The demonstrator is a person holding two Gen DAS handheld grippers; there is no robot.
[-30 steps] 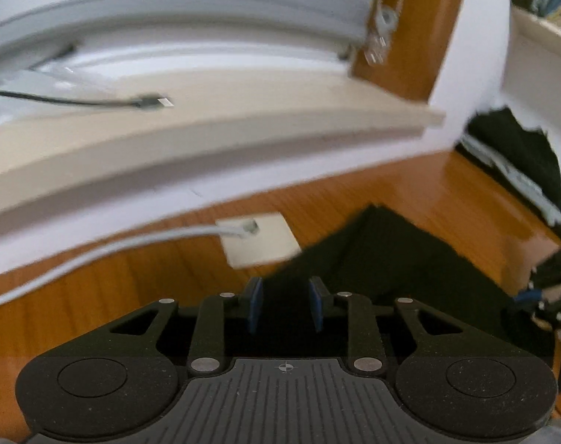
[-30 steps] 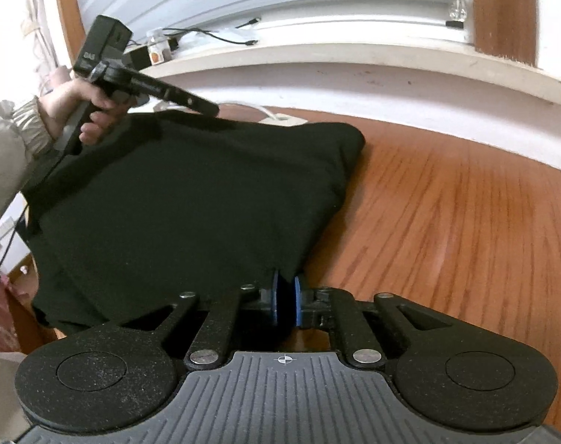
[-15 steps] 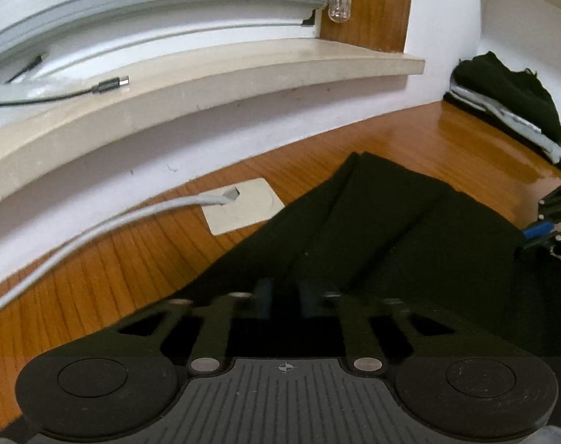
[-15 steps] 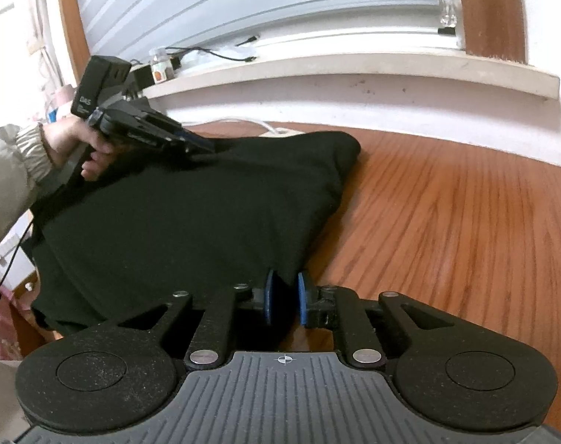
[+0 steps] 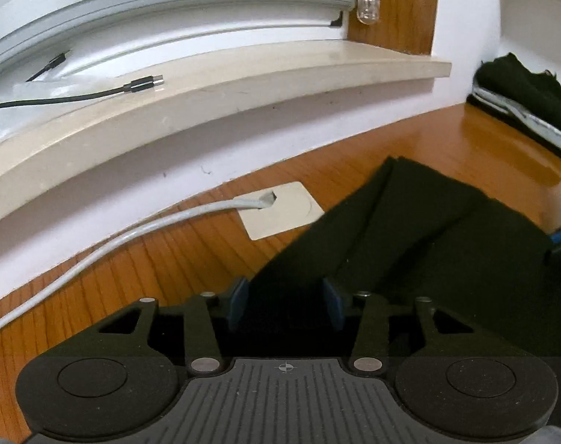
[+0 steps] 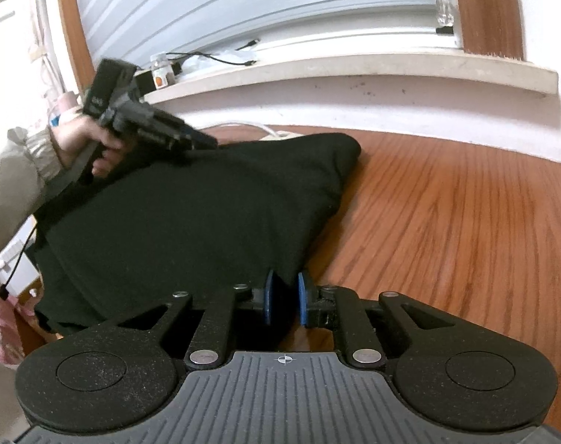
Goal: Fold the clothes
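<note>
The black garment (image 6: 191, 222) runs off the desk's (image 6: 447, 214) near left edge, its lower part hidden behind the right claw (image 6: 284, 303). In the left wrist view that claw shows only as a blue sliver at the right border. The person's hand (image 6: 95, 144) and left claw (image 6: 191, 140) are motion-blurred. The grey cable (image 5: 95, 259) is cut off at left.

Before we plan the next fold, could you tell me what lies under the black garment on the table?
The black garment lies on the wooden table, which shows bare around it. Anything between cloth and wood is covered and cannot be seen.
</note>
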